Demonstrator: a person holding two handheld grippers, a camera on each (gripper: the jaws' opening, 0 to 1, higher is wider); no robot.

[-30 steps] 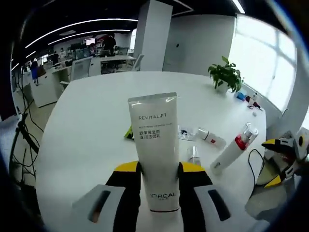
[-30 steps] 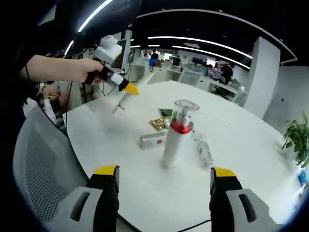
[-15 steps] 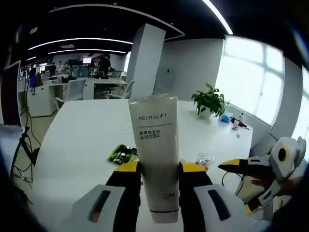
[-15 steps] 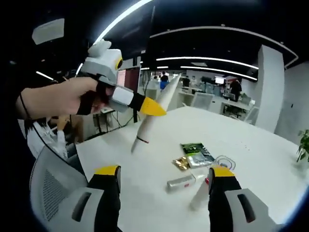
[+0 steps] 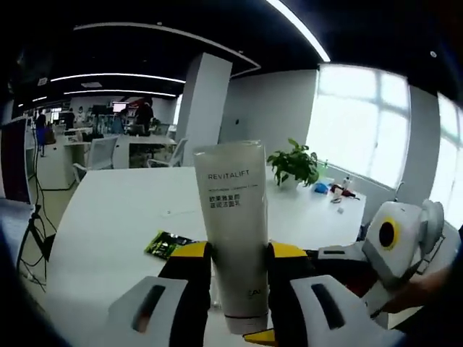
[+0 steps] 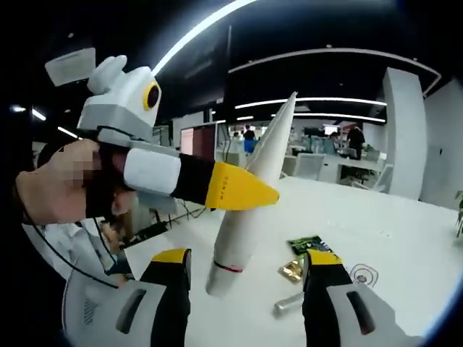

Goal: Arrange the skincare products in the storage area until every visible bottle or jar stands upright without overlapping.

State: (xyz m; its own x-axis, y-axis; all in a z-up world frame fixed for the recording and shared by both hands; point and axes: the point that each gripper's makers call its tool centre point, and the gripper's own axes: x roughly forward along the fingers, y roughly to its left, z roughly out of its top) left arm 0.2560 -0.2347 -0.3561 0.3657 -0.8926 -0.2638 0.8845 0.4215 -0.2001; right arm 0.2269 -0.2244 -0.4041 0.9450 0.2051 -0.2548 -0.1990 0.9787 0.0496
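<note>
The left claw (image 5: 231,271) is clamped on the lower body of a white Revitalift tube (image 5: 231,217), which stands up between its jaws, lifted clear of the worktop (image 5: 123,210). The tube looks light, soft-walled and slick, so a squeeze near the stiffer cap end (image 6: 221,278) should hold better than the flat crimp. The right claw (image 6: 246,264) is spread and empty, its jaws either side of that cap end. Beyond it on the white worktop lie a green sachet (image 6: 309,244) and a small tube (image 6: 289,302); open-plan office behind.
</note>
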